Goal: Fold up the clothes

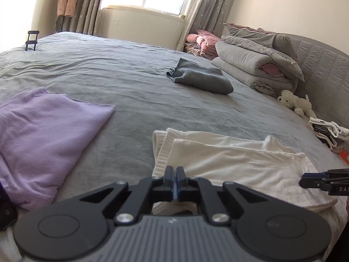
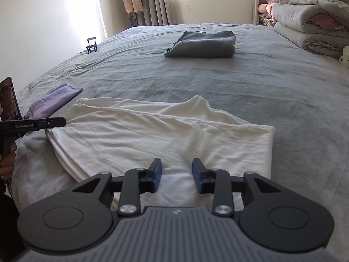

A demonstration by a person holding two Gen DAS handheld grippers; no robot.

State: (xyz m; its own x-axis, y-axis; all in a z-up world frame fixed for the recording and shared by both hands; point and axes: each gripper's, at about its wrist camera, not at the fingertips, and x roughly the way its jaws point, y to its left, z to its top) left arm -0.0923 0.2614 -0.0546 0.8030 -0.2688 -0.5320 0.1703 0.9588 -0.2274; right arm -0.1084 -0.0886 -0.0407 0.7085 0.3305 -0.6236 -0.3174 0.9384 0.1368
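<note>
On the grey bed, a lilac garment lies at the left, the left claw is pinched together at the near-left edge of the half-folded white garment, and the right claw stands apart over its near-right part, clamping nothing.
</note>
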